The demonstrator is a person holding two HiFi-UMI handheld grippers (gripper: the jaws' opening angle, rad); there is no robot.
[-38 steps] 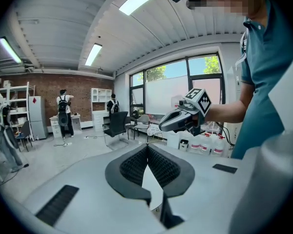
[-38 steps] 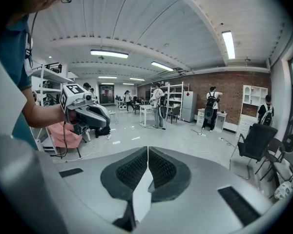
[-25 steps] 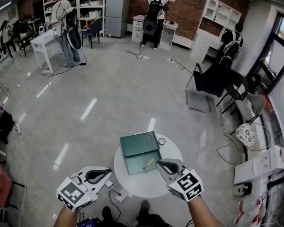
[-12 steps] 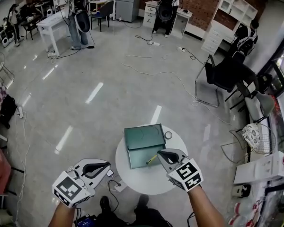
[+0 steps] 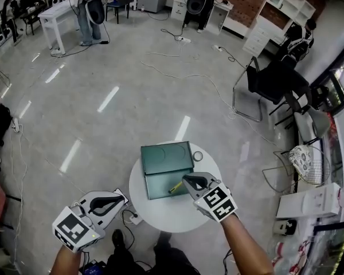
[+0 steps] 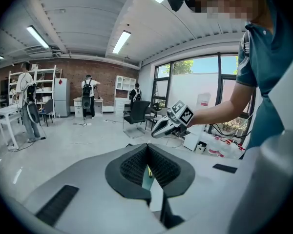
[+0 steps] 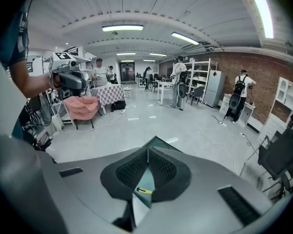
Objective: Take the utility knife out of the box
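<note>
An open green box (image 5: 167,183) lies on a small round white table (image 5: 173,212), its lid (image 5: 165,156) folded back on the far side. A yellow utility knife (image 5: 175,187) lies inside the box near its right wall; it also shows as a yellow sliver behind the jaws in the left gripper view (image 6: 149,170) and the right gripper view (image 7: 144,191). My right gripper (image 5: 187,180) is shut and empty, its tip just right of the knife, above the box's right edge. My left gripper (image 5: 121,199) hovers off the table's left side, shut and empty.
A roll of tape (image 5: 197,156) sits on the table behind the box. A power strip (image 5: 132,216) and cables lie on the floor to the table's left. Black chairs (image 5: 268,85) and a white fan (image 5: 307,164) stand to the right; people work at desks far behind.
Both grippers have sunk; the right one now sits close beside the knife at the box's edge. The left one has drifted left and lower in the head view. Both stayed shut.
</note>
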